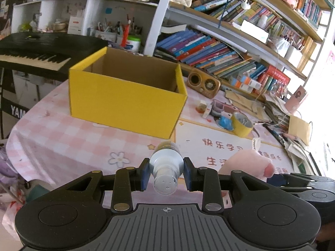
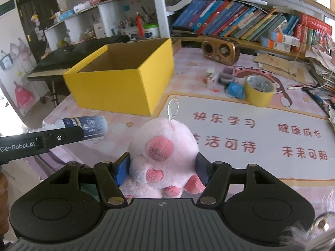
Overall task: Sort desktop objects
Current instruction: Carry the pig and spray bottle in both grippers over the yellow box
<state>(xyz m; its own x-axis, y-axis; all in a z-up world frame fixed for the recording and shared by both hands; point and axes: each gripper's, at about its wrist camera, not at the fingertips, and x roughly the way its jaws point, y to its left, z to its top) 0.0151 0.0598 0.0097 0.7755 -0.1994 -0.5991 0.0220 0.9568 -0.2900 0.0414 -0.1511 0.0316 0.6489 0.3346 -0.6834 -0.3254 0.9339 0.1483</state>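
My left gripper (image 1: 166, 173) is shut on a small silver spray bottle (image 1: 166, 165), its cap end towards the camera, held above the pink checked tablecloth. My right gripper (image 2: 163, 166) is shut on a pink plush toy (image 2: 162, 152) with a white hanging loop. An open yellow cardboard box (image 1: 125, 98) stands ahead of both grippers, its brown inside showing no contents. In the right wrist view the box (image 2: 117, 83) is ahead to the left, and the left gripper's finger with the bottle (image 2: 92, 125) shows at the left. The plush (image 1: 249, 163) appears at the right of the left wrist view.
A yellow tape roll (image 2: 258, 92), a blue item (image 2: 234, 90) and small boxes lie right of the box. A brown retro radio (image 2: 220, 50) stands behind them. Book shelves (image 1: 209, 50) line the back; a keyboard (image 1: 35, 56) is at the left. Papers (image 1: 278, 113) pile at the right edge.
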